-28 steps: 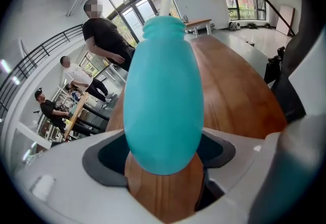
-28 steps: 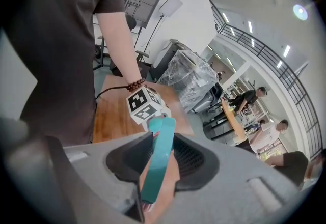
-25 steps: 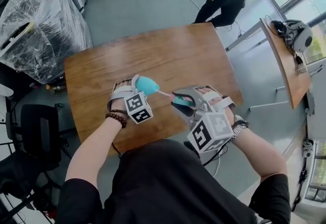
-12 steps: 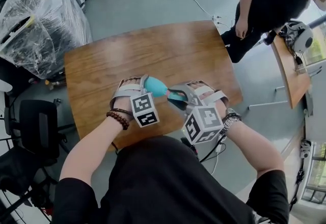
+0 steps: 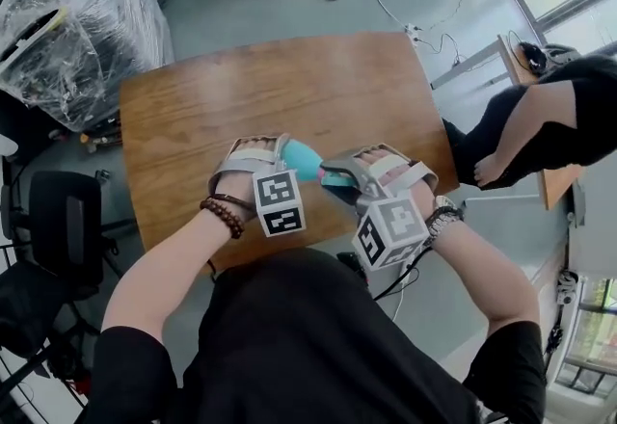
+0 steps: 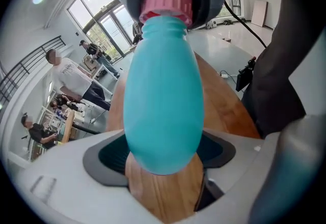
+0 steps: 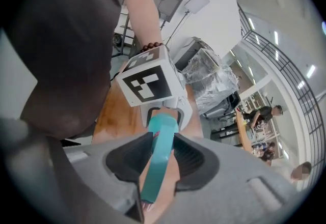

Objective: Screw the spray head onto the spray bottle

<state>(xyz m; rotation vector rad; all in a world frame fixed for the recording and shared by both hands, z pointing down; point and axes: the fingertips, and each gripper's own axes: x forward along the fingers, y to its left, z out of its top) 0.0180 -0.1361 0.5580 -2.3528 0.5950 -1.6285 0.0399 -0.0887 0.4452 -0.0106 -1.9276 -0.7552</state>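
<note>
Above the table (image 5: 289, 85), close to its near edge: both grippers, tip to tip. In the left gripper (image 5: 278, 150), spread wide and pressing both pads on its round belly: the bottle (image 6: 163, 95), neck pointing away toward the right gripper (image 5: 339, 179). In the right, pinched narrowly and edge-on: the flat teal head (image 7: 159, 157). At the bottle's mouth, sitting right against it: the pink collar (image 6: 165, 4). Cannot tell whether threaded yet. Looks like mid-joining, with little or no screwing done.

Risks from here:
- Cross-threading, from a tilted meeting of collar and neck.
- Losing the smooth, tapering belly out of the pads under twist.
- Turning the head inside so thin a pinch without driving the collar, leaving the joint loose.
</note>
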